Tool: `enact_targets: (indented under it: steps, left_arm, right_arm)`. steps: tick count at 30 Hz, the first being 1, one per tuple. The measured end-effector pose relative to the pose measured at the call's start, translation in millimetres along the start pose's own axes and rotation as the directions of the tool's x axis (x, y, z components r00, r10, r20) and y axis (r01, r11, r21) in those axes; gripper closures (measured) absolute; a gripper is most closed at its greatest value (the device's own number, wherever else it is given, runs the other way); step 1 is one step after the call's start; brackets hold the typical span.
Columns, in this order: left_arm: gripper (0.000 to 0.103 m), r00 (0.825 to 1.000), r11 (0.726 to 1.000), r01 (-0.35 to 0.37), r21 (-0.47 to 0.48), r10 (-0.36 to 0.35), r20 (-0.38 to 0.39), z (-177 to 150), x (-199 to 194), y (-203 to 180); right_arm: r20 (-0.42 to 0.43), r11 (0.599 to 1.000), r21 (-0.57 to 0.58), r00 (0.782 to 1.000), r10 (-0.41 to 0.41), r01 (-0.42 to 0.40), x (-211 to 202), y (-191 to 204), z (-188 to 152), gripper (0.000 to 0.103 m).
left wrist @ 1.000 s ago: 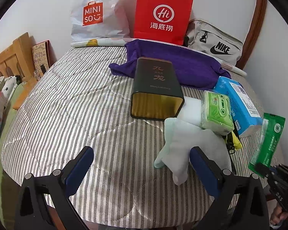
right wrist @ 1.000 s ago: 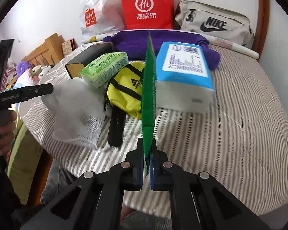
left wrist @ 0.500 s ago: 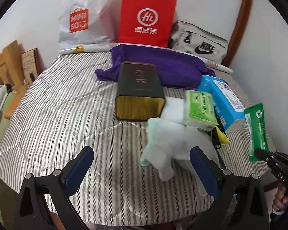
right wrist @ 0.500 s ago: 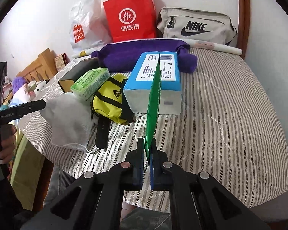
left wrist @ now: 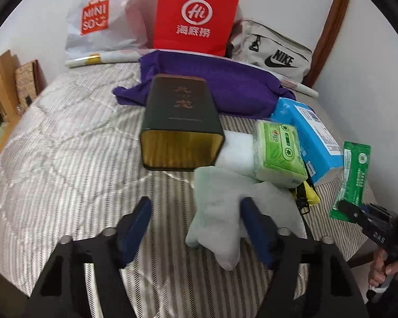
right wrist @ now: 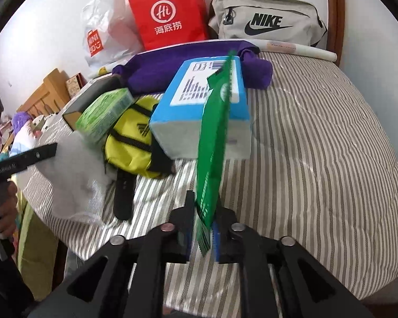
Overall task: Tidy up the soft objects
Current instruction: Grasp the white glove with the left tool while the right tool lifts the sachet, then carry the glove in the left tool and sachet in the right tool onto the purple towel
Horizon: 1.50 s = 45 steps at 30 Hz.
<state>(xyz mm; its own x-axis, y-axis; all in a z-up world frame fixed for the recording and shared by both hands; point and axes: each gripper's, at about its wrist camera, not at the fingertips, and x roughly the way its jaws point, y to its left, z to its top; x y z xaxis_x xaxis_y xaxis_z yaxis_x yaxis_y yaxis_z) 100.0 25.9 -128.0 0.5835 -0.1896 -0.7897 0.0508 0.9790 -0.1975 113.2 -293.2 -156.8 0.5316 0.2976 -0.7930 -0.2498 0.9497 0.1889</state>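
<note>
Packet (right wrist: pixel 212 143) sits pinched in my right gripper (right wrist: pixel 203 234) — held upright, clear of the pile; my left gripper (left wrist: pixel 196 228) hangs wide, straddling the cloth (left wrist: pixel 220 212) — likely next.

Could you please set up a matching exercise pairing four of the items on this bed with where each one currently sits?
Things:
1. green packet
2. dark tin
3. light green tissue pack
4. Nike bag

Places:
A. against the wall at the far end of the bed
B. lying on its side in the middle of the bed, open end toward the left wrist camera
C. held between the jaws of the right gripper
D. next to the blue box, partly over the yellow pouch

Pairs: 1-C, 2-B, 3-D, 4-A
</note>
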Motion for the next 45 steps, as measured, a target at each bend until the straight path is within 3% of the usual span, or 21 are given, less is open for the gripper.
enact_targets:
  steps: [2, 6, 9, 20, 26, 35, 45]
  left_arm:
    - [0.054, 1.0, 1.0, 0.023, 0.001, -0.023, -0.008, 0, 3, 0]
    - [0.082, 0.998, 0.998, 0.056, 0.015, -0.055, -0.014, 0, 6, 0]
    - [0.091, 0.998, 0.997, 0.07, 0.021, -0.07, -0.006, 0, 6, 1]
    - [0.093, 0.997, 0.998, 0.047, -0.031, -0.045, 0.06, 2, -17, 22]
    - [0.093, 0.994, 0.998, 0.029, -0.051, -0.024, 0.109, 8, -37, 29]
    - [0.093, 0.984, 0.998, 0.0, -0.058, 0.01, 0.179, 24, -69, 34]
    - [0.093, 0.973, 0.997, -0.016, -0.073, 0.032, 0.229, 42, -93, 42]
  right_arm:
    - [0.0, 1.0, 0.01, 1.0, -0.01, 0.01, 4, -1, 6, 0.076]
    - [0.032, 0.999, 0.038, 0.999, 0.004, -0.005, 1, -7, 14, 0.079]
    - [0.06, 0.999, 0.028, 0.998, 0.015, -0.017, -6, -7, 15, 0.083]
    - [0.045, 0.999, -0.025, 0.998, 0.038, -0.037, -37, 2, -14, 0.085]
    - [-0.001, 1.0, 0.006, 1.0, 0.016, -0.016, -27, -1, -29, 0.085]
    - [-0.009, 1.0, 0.013, 1.0, 0.01, -0.01, -30, 2, -28, 0.085]
    - [0.046, 0.999, -0.003, 0.998, 0.037, -0.037, -54, 8, -14, 0.086]
